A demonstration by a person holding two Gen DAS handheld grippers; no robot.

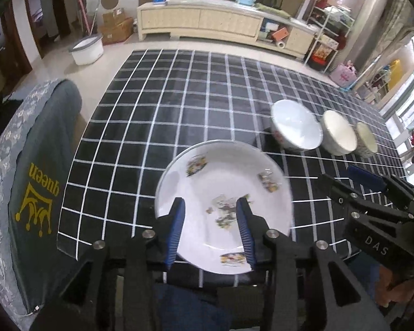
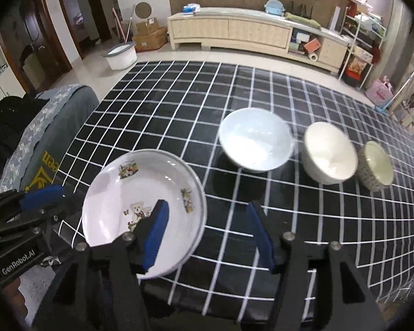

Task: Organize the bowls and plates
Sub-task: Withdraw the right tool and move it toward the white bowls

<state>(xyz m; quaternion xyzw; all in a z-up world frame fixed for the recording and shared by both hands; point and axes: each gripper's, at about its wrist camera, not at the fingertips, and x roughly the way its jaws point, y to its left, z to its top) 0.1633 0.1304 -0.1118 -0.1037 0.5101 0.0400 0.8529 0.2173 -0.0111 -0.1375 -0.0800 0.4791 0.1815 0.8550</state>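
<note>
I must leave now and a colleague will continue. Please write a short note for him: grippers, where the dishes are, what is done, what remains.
Left gripper: open, empty, above the plate, fingers either side of its near part; contact cannot be told.
Right gripper: open, empty, just right of the plate.
Plate sits near the table's front-left edge. Three bowls stand in a row to its right: large white bowl, cream bowl, small patterned bowl.
Done: nothing stacked yet.
Left: probably nest the bowls and group them with the plate.

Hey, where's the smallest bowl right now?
The smallest bowl sits at the right end of the row of three, touching or nearly touching the cream bowl, on the checked tablecloth, far right in both views.
</note>
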